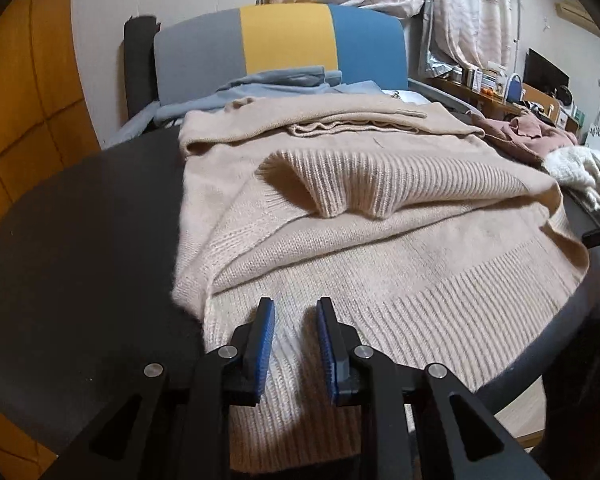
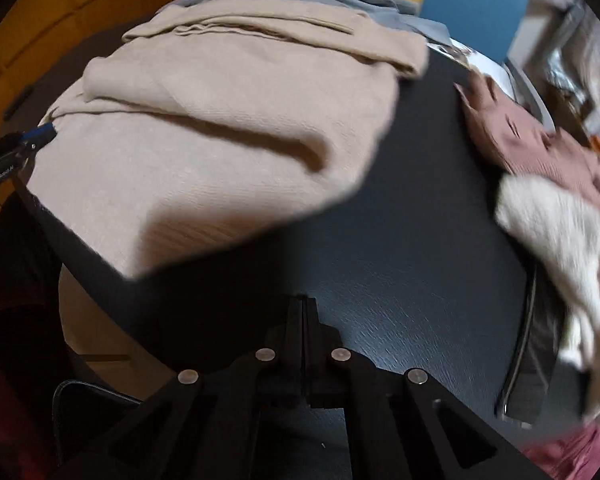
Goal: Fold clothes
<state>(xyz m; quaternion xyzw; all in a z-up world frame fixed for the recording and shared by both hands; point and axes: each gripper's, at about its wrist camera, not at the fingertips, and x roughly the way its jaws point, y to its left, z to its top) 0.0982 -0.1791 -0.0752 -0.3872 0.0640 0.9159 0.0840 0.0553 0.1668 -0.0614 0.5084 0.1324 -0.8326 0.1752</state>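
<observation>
While my left tongs [image 1: 296,312] hang apart over the sweater [image 1: 379,240] hem, my right tongs [image 2: 304,308] sit pressed together, empty, above the worktop [image 2: 399,260].

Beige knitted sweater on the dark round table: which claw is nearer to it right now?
Left. The left claw hovers open right over the beige knitted sweater's ribbed hem. The right claw is shut over the bare dark round table, off the sweater's edge.

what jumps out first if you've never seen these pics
A big beige knit sweater, partly folded, covers most of the round dark table. The open left gripper hovers over its ribbed hem at the near edge. Behind stands a grey, yellow and blue chair back.
</observation>
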